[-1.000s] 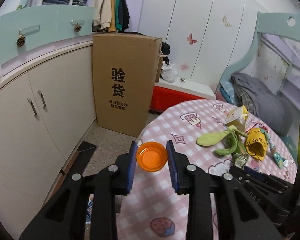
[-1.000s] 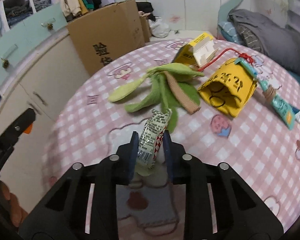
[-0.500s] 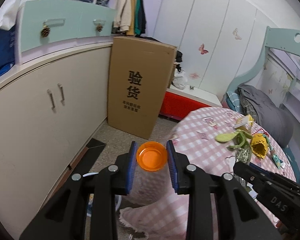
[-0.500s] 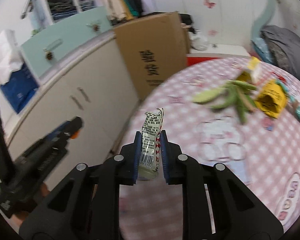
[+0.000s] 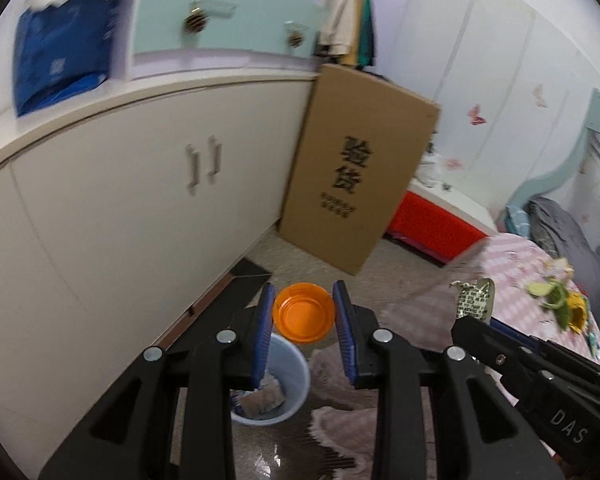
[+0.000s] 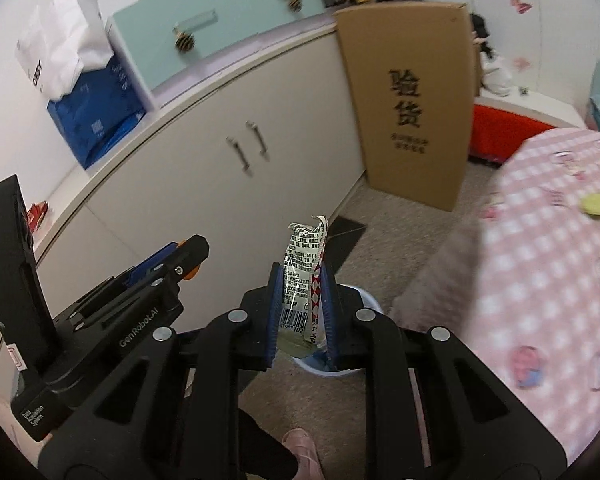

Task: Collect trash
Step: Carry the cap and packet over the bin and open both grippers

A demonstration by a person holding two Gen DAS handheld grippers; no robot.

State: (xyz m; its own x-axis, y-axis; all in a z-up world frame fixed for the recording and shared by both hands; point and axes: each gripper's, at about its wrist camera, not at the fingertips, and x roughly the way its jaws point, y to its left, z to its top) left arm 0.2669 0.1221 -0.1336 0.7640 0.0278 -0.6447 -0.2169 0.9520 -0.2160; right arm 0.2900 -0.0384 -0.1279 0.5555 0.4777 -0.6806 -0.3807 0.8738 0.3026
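Note:
My left gripper (image 5: pixel 303 316) is shut on an orange plastic lid (image 5: pixel 303 313) and holds it above a pale blue trash bin (image 5: pixel 286 380) on the floor, which has scraps inside. My right gripper (image 6: pixel 300 312) is shut on a crumpled silver snack wrapper (image 6: pixel 302 276), held upright above the same bin (image 6: pixel 332 366), whose rim shows behind the fingers. The wrapper (image 5: pixel 473 302) and the right gripper also show at the right of the left wrist view. The left gripper (image 6: pixel 188 258) shows at the left of the right wrist view.
Cream cabinets (image 5: pixel 140 216) run along the left. A tall cardboard box (image 5: pixel 356 168) leans on them. A round table with a pink checked cloth (image 6: pixel 556 264) stands at the right, with green and yellow trash (image 5: pixel 560 300) on it. A pink slipper (image 6: pixel 302 446) is below.
Both grippers have swung left and down from over the table to over the floor bin, each with its item still held. The bin has come into view.

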